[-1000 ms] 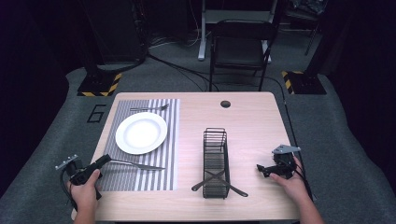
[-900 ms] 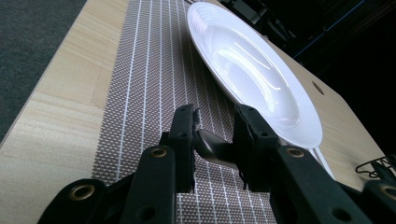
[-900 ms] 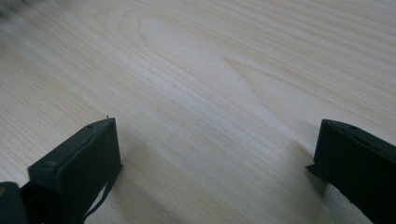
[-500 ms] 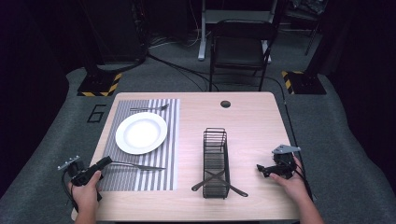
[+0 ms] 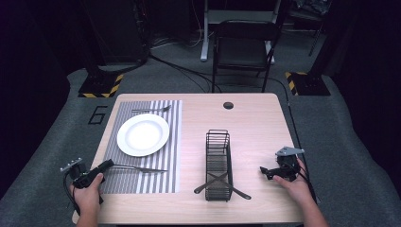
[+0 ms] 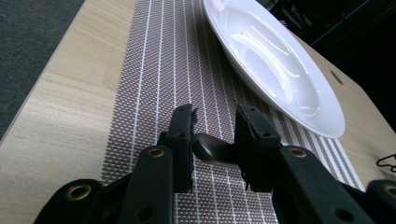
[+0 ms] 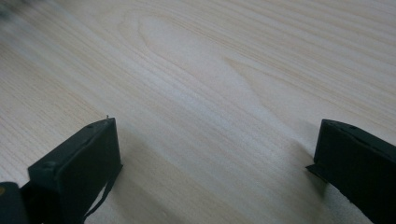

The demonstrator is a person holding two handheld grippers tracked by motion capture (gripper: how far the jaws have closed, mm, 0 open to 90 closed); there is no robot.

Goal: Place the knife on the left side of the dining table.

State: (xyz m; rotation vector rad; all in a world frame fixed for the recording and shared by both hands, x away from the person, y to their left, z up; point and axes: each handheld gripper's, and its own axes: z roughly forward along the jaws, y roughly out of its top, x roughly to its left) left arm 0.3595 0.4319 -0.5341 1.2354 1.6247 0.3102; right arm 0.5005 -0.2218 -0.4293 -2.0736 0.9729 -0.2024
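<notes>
Dark floor surrounds one wooden desk (image 5: 255,123) carrying one striped mat (image 5: 146,182), one white plate (image 5: 143,134), one wire rack (image 5: 218,163) with two utensils crossed in it, a fork (image 5: 151,109) beyond the plate and a knife (image 5: 139,168) before it. Left tongs (image 6: 215,135) stand narrow around the knife handle (image 6: 212,151), pads not clearly pressing. Right tongs (image 7: 215,154) gape wide over bare wood.

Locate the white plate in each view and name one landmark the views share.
High view: white plate sits left of centre, on the striped placemat.
Left gripper view: white plate fills the upper right, beyond the jaws.
Right gripper view: not in it.
Shared landmark: the striped placemat under the plate.
</notes>
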